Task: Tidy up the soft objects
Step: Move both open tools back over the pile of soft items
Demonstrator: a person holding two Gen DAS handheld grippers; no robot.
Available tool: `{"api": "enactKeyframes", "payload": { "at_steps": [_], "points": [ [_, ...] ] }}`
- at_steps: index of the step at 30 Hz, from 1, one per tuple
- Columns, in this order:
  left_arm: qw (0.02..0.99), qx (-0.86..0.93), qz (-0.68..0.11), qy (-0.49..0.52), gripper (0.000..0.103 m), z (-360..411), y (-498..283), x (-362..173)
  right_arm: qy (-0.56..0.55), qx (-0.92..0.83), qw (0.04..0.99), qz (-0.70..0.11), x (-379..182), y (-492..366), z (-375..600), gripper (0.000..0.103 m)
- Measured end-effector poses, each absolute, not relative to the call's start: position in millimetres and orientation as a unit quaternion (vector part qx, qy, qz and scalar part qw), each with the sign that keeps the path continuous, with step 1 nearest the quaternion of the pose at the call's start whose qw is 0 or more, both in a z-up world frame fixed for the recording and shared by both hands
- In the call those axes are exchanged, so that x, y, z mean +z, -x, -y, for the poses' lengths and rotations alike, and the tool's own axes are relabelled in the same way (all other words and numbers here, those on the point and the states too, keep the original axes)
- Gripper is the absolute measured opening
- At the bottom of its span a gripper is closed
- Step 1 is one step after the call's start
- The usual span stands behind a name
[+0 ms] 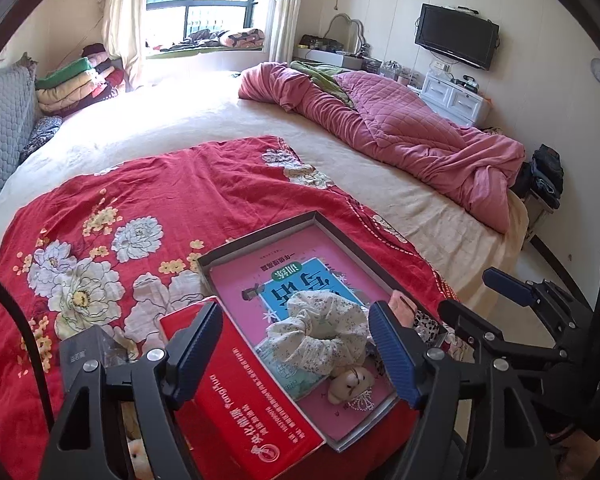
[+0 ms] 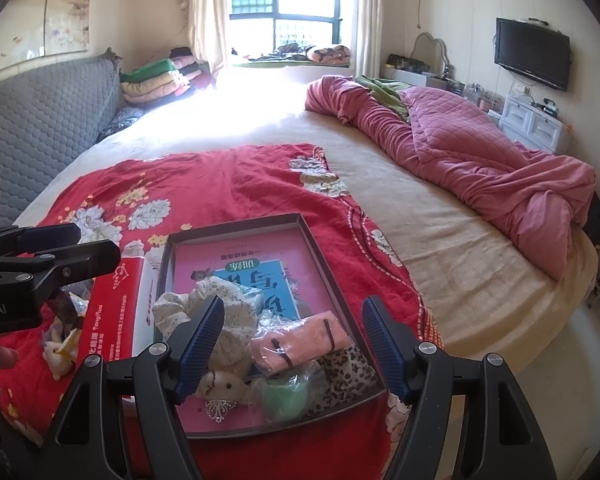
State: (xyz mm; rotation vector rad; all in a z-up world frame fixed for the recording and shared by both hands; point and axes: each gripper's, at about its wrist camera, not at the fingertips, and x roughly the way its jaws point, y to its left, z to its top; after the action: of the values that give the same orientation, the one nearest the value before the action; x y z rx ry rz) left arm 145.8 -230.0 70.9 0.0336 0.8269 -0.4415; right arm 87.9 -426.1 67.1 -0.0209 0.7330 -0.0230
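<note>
A shallow grey box tray (image 2: 236, 222) (image 1: 260, 236) with a pink book in its bottom lies on a red floral cloth on the bed. In it are a floral scrunchie (image 1: 320, 332) (image 2: 236, 308), a small plush bear (image 1: 350, 384) (image 2: 224, 386), a pink bagged item (image 2: 300, 342), a green bagged item (image 2: 284, 398) and a leopard-print piece (image 2: 348, 372). My left gripper (image 1: 300, 352) is open above the scrunchie. My right gripper (image 2: 292, 346) is open above the pink item. Both are empty.
A red tissue box (image 1: 244, 396) (image 2: 112, 308) lies left of the tray. Small plush toys (image 2: 60, 344) lie further left. A pink quilt (image 2: 480, 148) is bunched at the right of the bed. A grey headboard (image 2: 40, 120) stands at the left.
</note>
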Motion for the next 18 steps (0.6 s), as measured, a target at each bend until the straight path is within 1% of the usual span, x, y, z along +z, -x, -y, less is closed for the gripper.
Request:
{"api": "enactKeyframes", "payload": {
  "at_steps": [10, 18],
  "points": [
    [0.911, -0.137, -0.389, -0.010, 0.075, 143, -118, 99, 0.037, 0.050, 0.943, -0.327, 99, -82, 367, 0.073],
    [0.912, -0.076, -0.404, 0.005, 0.075, 75, -97, 93, 0.065, 0.116, 0.938, -0.321, 110, -75, 301, 0.073]
  ]
}}
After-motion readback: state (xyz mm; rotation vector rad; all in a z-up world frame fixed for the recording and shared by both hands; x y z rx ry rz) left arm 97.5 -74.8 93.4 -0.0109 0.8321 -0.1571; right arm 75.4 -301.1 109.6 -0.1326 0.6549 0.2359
